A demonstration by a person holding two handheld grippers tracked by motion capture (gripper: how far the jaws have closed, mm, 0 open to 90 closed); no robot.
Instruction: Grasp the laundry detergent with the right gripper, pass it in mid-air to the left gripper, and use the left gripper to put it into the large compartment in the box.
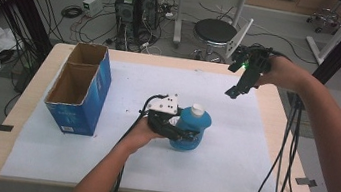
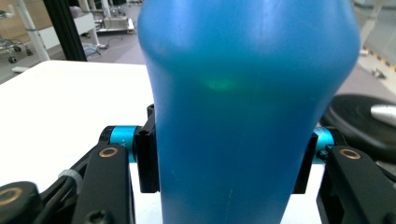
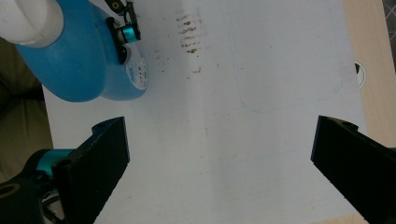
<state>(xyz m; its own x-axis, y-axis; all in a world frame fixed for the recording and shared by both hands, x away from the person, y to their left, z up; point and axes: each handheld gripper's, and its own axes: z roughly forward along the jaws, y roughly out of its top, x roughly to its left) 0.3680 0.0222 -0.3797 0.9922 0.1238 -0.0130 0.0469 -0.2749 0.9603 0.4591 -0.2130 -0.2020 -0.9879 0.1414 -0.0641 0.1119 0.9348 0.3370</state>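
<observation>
My left tool (image 1: 181,130) is clamped on the blue bottle (image 1: 193,128), its 2 black jaws pressing the bottle's body from either side, as the left gripper view confirms (image 2: 247,112). The bottle stands upright with its white cap (image 1: 198,110) on, near the middle of the white sheet (image 1: 231,155) covering the bench (image 1: 281,116). My right tool (image 1: 240,85) hangs above the sheet's far right part, jaws wide apart with nothing between them. A blue cardboard box (image 1: 81,88), top open, stands to the left, well apart.
</observation>
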